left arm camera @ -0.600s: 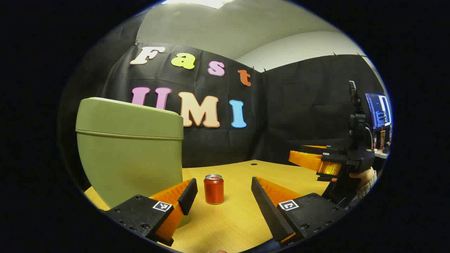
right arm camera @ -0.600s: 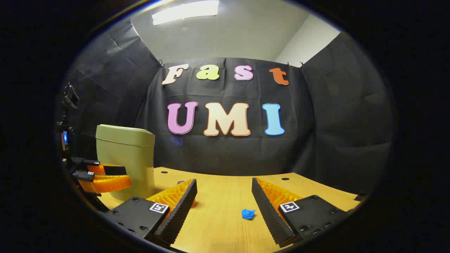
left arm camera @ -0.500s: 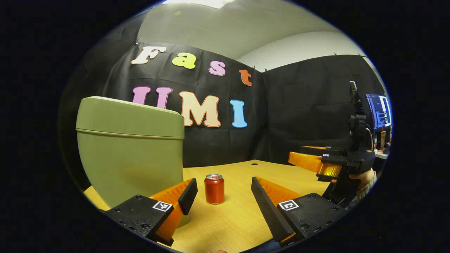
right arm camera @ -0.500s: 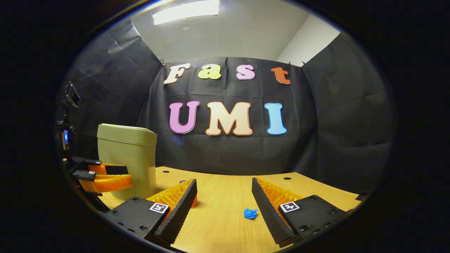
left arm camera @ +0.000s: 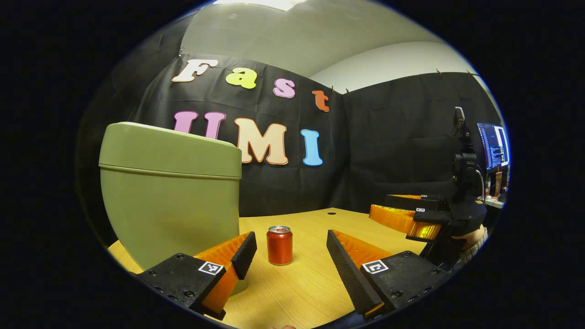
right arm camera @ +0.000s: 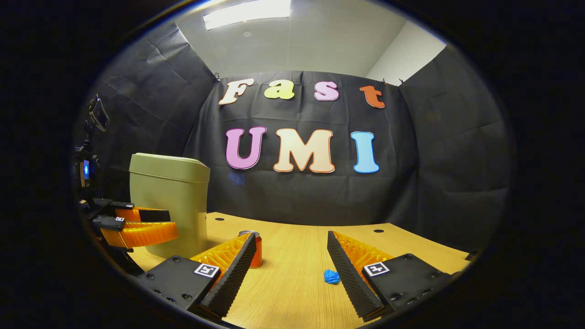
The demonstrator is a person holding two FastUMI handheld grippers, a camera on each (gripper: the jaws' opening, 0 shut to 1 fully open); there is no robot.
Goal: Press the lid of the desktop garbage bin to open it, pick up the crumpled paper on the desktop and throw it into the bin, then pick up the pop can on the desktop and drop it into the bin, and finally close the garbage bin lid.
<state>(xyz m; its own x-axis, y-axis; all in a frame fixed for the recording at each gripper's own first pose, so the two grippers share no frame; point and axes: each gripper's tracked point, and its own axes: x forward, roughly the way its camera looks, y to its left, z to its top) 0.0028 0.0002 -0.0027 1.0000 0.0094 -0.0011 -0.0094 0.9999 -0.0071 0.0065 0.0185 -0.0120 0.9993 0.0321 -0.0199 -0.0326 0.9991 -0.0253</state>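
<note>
Light comes from a ceiling panel (right arm camera: 247, 9) at twelve o'clock in the right gripper view, blown out to plain white; a sliver of the same glare sits at twelve o'clock in the left gripper view. The booth is moderately bright, with the black cloth wall (right arm camera: 438, 151) soaking up light and showing only faint creases. The wooden desktop (left arm camera: 306, 283) glows warm and evenly lit, and the pop can (left arm camera: 279, 245) throws a soft, short shadow. Both pictures are sharp at the centre. Fisheye distortion bends straight lines toward the rim, and brightness falls off there. A monitor (left arm camera: 493, 145) at three o'clock glows bluish, its content smeared.
</note>
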